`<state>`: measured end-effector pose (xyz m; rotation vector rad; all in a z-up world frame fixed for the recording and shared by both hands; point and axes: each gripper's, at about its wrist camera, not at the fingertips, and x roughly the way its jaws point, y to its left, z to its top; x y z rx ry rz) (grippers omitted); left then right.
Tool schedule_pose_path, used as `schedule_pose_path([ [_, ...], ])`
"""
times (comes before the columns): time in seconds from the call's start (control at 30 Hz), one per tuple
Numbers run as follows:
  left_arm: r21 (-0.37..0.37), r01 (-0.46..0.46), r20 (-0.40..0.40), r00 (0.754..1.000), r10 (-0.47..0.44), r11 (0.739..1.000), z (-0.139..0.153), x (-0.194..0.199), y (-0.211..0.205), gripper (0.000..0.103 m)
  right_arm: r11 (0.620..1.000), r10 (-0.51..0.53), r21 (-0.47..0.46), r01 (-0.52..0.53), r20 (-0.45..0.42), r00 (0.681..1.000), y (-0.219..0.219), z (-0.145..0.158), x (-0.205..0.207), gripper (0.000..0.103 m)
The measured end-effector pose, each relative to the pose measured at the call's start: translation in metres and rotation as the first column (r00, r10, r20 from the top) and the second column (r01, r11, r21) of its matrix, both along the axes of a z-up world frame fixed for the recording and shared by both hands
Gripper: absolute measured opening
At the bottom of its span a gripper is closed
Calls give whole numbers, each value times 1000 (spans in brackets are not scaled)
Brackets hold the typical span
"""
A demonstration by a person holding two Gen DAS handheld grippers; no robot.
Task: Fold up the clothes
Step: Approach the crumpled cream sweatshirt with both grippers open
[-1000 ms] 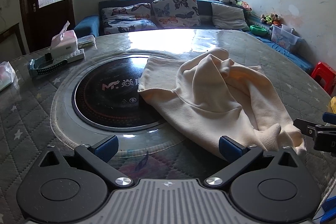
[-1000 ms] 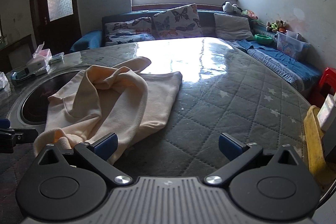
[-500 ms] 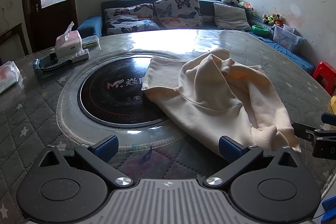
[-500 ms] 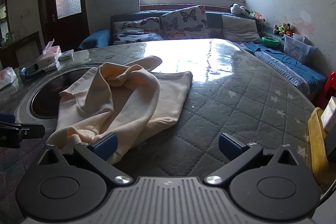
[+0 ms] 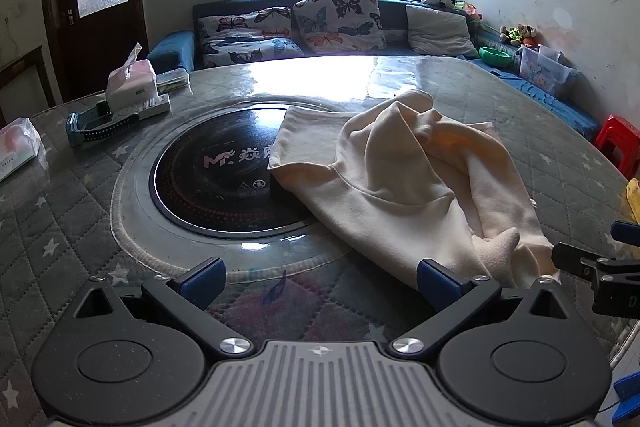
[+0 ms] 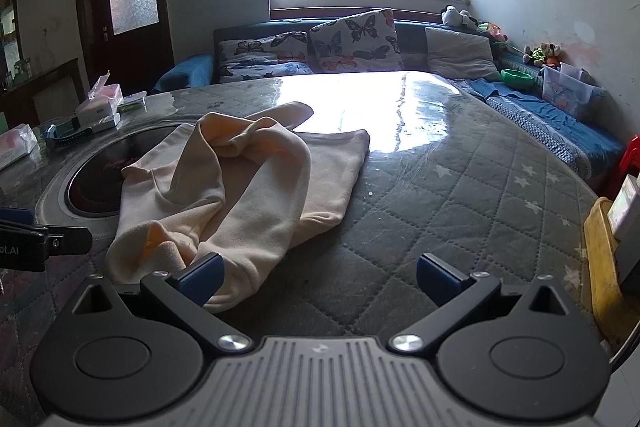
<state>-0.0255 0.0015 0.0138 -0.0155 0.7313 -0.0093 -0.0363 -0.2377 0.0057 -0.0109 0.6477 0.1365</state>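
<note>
Both grippers nearer the garment than before; left gripper [image 5: 320,277] and right gripper [image 6: 319,273] wide apart, holding nothing; cream garment [image 5: 404,179] crumpled mid-table [image 6: 460,195], overlapping black hotplate [image 5: 212,179], reaching toward near edge

Each gripper, the left gripper [image 5: 319,281] and the right gripper [image 6: 319,277] alike, has a ribbed grey centre plate flanked by two round black housings with raised discs. Black angled arms pivot on silver screws and end in blue pads [image 5: 203,278]. White lettering marks the left unit's side in the right wrist view.
</note>
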Motion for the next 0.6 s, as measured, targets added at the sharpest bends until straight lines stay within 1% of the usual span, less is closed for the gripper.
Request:
schedule_pose_path([
  [0.33,9,19,-11,1000,-19,1000,-2,-3,-4,103,999,35,2,-35,-12,999,-1,-1,-8,103],
  [0.6,40,40,-35,999,-39,998,-5,-6,-9,103,998,66,5,-66,-22,998,-2,-2,-15,103],
])
